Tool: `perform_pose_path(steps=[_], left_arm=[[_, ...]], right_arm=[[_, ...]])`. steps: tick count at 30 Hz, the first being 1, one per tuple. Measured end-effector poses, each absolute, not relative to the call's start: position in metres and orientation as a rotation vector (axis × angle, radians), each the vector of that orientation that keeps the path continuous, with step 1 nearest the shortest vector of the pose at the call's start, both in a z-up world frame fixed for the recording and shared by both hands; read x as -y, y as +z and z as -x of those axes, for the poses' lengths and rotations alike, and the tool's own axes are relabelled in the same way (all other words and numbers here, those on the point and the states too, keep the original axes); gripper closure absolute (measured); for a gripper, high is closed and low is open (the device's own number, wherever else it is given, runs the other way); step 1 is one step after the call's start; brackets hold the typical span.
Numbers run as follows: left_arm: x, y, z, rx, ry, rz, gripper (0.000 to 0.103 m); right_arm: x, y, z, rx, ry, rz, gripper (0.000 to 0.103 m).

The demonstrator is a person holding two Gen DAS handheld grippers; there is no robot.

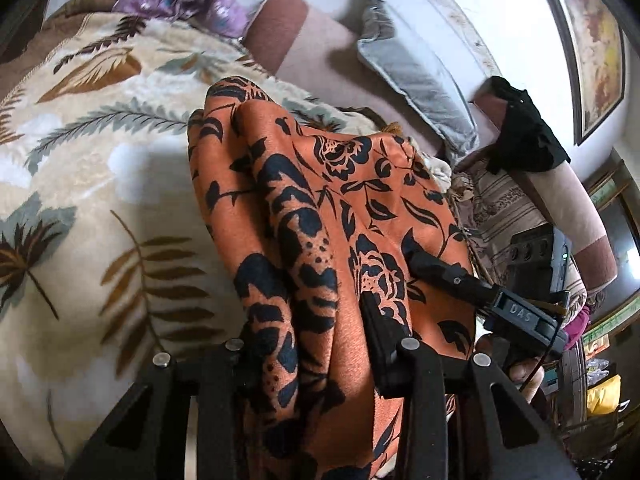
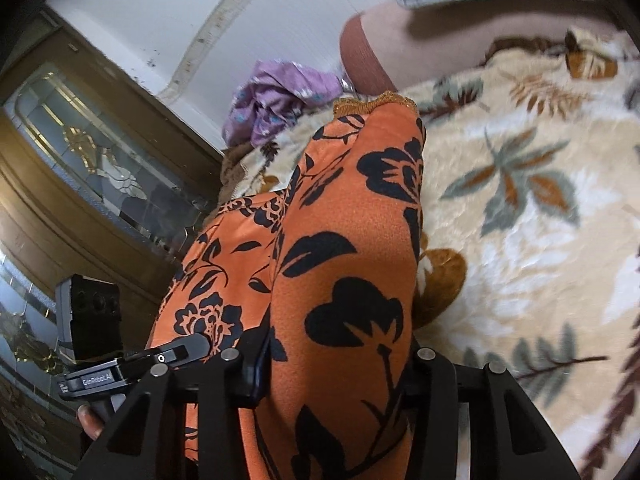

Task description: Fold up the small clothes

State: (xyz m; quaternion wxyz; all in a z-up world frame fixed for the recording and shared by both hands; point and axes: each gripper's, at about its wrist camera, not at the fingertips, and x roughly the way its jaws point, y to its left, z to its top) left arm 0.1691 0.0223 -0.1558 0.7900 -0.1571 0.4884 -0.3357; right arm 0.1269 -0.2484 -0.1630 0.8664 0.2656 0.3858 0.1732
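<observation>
- Firmly clamping a bunched fold of the orange floral garment (image 1: pixel 320 216), left gripper (image 1: pixel 316 344) with both jaws buried in the cloth.
- Likewise pinching the same garment, right gripper (image 2: pixel 336 364), fabric rising between its jaws.
- Hanging bunched between the two tools, lifted over the cream leaf-print blanket (image 1: pixel 100 152).
- Covering a sofa, with the brown armrest (image 1: pixel 276 28) and a grey cushion (image 1: pixel 416 72) lying beyond the blanket.
- Sitting crumpled at the far blanket edge, a purple garment (image 2: pixel 276 100).
- Draping over the other sofa arm, a black cloth (image 1: pixel 520 128).
- Standing against the white wall (image 2: pixel 200 12), a wooden glass-front cabinet (image 2: pixel 100 168).
</observation>
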Motion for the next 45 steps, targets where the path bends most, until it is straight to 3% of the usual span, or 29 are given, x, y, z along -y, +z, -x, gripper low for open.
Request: perform_pose_path(steps=[11,28,33,37,39,45], left_arm=[[0.022,-0.121,-0.104,-1.03,-0.743,0.18,0.065],[0.047,-0.195,-0.089,-1.193,-0.603,0.08,0.063],[0.037,-0.191,-0.093,-1.227,-0.578,0.113,0.057],[0.038,-0.167,-0.077,-1.163,-0.52,0.006,0.054],[0.035,-0.156,-0.07,-1.119,-0.494,-0.028,0.043],[0.038,-0.127,-0.043,-0.928,-0.365,-0.242,0.041]], right_arm=[[0.284,-0.132,-0.05,-0.732,0.337,-0.531,0.056],[0.305,-0.23,-0.04,-0.892,0.301,-0.643,0.055],[0.318,-0.232,-0.039,-0.941,0.247,-0.722,0.043],[0.326,-0.21,-0.022,-0.916,0.164,-0.677,0.042],[0.328,-0.195,-0.009,-0.879,0.116,-0.615,0.042],[0.324,-0.153,0.023,-0.716,0.126,-0.531,0.042]])
